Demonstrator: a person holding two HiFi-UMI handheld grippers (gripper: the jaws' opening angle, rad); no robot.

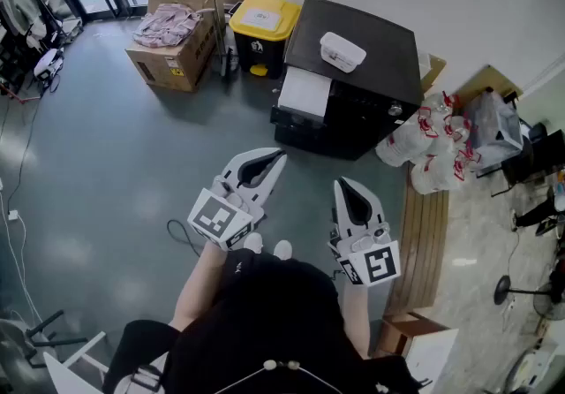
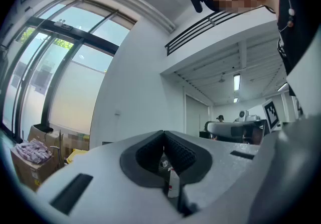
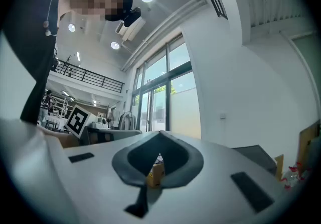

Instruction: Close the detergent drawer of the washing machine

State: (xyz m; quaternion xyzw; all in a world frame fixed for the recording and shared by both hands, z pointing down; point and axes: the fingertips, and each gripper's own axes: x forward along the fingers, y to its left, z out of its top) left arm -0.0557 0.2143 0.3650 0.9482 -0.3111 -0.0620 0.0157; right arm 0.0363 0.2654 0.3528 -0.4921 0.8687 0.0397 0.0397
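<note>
Black top [image 1: 265, 317], white left gripper [image 1: 279, 156], white right gripper [image 1: 341, 183]

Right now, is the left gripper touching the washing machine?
Apart. The head view shows the left gripper, fingers shut, held in the air short of the washing machine, with a strip of grey floor showing between them.

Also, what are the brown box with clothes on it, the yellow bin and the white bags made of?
The brown open box looks like matte cardboard: folded flaps, printed marks. The yellow lidded bin seems smooth moulded plastic, slightly glossy. The white bags with red print look like thin, crinkled plastic film.
</note>
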